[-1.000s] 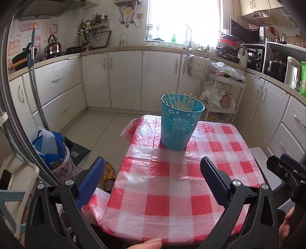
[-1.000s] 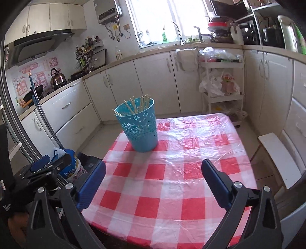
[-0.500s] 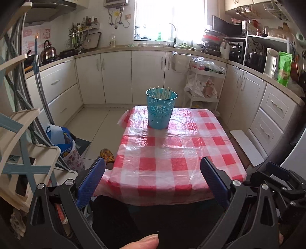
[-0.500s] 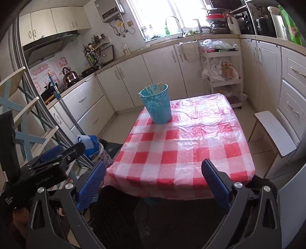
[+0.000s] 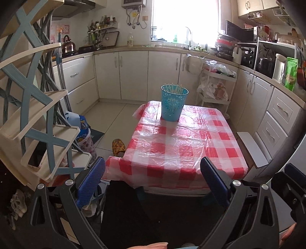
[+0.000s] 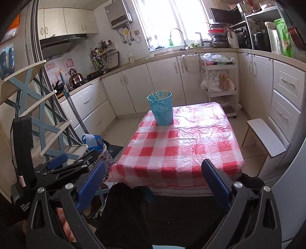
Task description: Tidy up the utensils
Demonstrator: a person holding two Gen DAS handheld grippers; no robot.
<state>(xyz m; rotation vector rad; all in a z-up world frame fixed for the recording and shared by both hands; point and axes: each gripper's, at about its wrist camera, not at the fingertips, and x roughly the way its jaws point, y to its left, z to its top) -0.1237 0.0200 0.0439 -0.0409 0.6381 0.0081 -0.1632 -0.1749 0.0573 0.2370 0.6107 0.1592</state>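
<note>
Kitchen table w/ red-white checked plastic cloth [image 5: 183, 151] is bare except perforated turquoise plastic bin [image 5: 173, 104] holding pale sticks [image 5: 173, 88]; left gripper [image 5: 153, 180] & right gripper [image 6: 154, 182] jaws wide, empty, well short of table. Looks done; nothing left to grab.

We are in a home kitchen. White base cabinets [image 5: 133, 74] run along three walls under a continuous countertop [image 6: 210, 51]. A kettle [image 6: 75, 78] sits on the hob below a range hood [image 6: 63, 40]. A sink faucet [image 6: 178, 35] stands at the bright window [image 5: 185, 17], beside a wall-mounted water heater [image 6: 119, 16]. A utensil rack [image 5: 100, 33] hangs on the wall. A small table carries a red-and-white checked plastic tablecloth [image 5: 183, 145].
</note>
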